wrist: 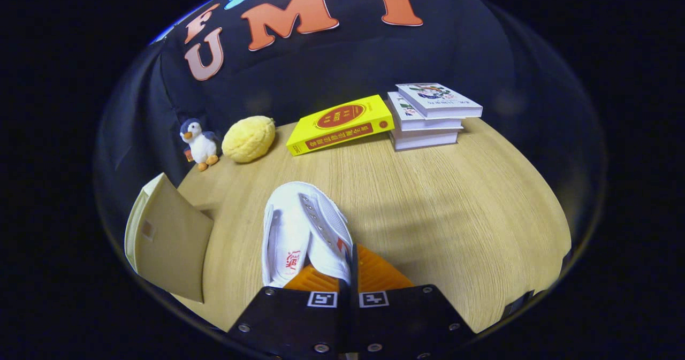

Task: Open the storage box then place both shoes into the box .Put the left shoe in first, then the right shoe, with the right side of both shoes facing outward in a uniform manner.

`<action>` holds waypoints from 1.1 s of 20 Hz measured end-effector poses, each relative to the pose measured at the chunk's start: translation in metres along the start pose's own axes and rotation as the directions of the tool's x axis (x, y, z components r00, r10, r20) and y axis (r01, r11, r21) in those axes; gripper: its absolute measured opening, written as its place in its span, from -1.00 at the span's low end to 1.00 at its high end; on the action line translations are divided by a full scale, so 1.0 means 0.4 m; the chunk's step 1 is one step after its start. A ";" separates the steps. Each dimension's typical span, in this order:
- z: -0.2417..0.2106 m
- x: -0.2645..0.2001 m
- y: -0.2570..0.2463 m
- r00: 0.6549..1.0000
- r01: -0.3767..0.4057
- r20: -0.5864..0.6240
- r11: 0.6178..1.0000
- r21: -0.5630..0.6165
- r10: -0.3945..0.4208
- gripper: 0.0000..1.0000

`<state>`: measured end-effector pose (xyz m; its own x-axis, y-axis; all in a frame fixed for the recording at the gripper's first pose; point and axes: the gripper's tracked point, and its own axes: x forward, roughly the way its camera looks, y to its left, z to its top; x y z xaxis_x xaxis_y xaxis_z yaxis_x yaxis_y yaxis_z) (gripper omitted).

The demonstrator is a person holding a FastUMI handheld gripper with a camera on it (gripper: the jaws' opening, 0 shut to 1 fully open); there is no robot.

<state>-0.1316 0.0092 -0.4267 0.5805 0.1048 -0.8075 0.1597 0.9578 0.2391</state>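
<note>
1. The gripper has its two fingers pressed together on the side wall of a white shoe, near the heel opening; pinching that thin collar looks like the way to carry the shoe without crushing it
2. The shoe hangs forward from the fingers, toe pointing away over the wooden table, its opening and printed insole turned up toward the camera
3. To the left of the shoe, close by, stands the storage box, with a flat tan panel, probably its raised lid, facing the shoe; whether the inside is open I cannot tell
4. Well beyond the shoe's toe lie a yellow book and a stack of books; beyond and left of it sit a yellow lumpy toy and a penguin plush
5. The gripper is held low and roughly level, aimed along the table, so the shoe likely needs swinging left toward the box
</note>
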 end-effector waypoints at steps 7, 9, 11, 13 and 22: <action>0.131 -0.101 0.226 0.996 -0.087 0.037 0.996 0.005 0.087 -0.99; 0.146 -0.124 0.306 0.993 -0.112 0.028 0.994 -0.005 0.112 -0.99; 0.154 -0.143 0.397 0.990 -0.138 0.016 0.990 -0.022 0.138 -0.99; 0.154 -0.157 0.497 0.984 -0.177 0.003 0.984 -0.032 0.177 -0.99; 0.061 -0.161 0.843 0.958 -0.272 -0.104 0.962 -0.023 0.268 -0.96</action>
<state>-0.0957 0.3191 -0.2810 0.5160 0.3849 -0.7653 -0.0226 0.8992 0.4370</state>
